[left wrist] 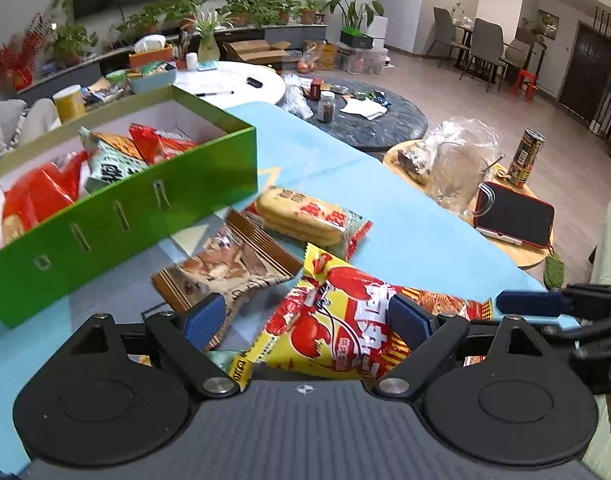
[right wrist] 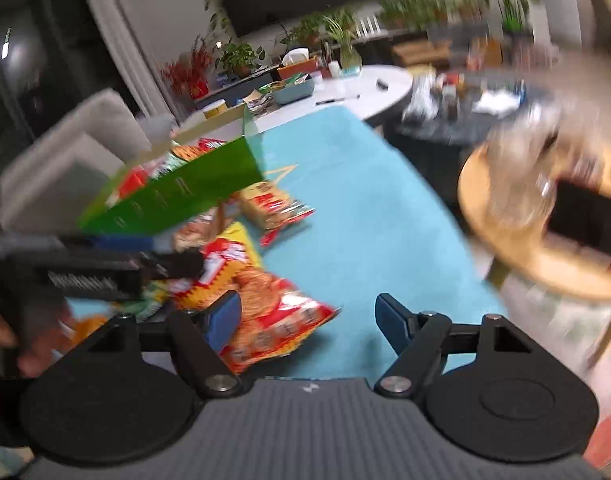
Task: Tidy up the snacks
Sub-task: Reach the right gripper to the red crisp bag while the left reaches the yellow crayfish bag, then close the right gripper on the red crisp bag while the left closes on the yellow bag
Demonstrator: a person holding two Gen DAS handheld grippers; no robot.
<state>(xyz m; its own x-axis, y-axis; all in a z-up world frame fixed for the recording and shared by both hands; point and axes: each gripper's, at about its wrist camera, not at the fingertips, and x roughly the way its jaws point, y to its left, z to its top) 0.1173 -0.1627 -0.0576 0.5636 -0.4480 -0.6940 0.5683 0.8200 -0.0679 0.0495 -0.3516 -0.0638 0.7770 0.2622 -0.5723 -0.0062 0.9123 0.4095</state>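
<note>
The left gripper (left wrist: 305, 318) is tilted down toward the blue table top (left wrist: 405, 216), its blue pads set wide apart; the yellow crayfish snack bag (left wrist: 337, 320) lies between them, and neither pad visibly presses on it, though the right pad overlaps the bag's edge and contact there is hard to judge. Just beyond it lie a brown striped packet (left wrist: 225, 268) and a biscuit packet (left wrist: 305, 216), overlapping one another on the cloth; farther left stands the green box (left wrist: 117, 216), its lid off, already holding several red and pale green snack packs. At the right edge of the left wrist view the dark frame and one blue pad of the right gripper (left wrist: 529, 304) cut in, only partly seen.

The right gripper (right wrist: 307, 316) also points downward, jaws moderately spread with bare blue cloth between them; its left pad sits over the end of the crayfish bag (right wrist: 265, 312) without gripping it. That view is heavily smeared, so print on the packets cannot be read; the green box (right wrist: 177, 196) and the biscuit packet (right wrist: 269, 204) show only as blurred shapes. At the left edge the other gripper's body and a person's fingers (right wrist: 9, 340) are cropped; the round wooden side table (right wrist: 525, 248) at right is a blur.
</note>
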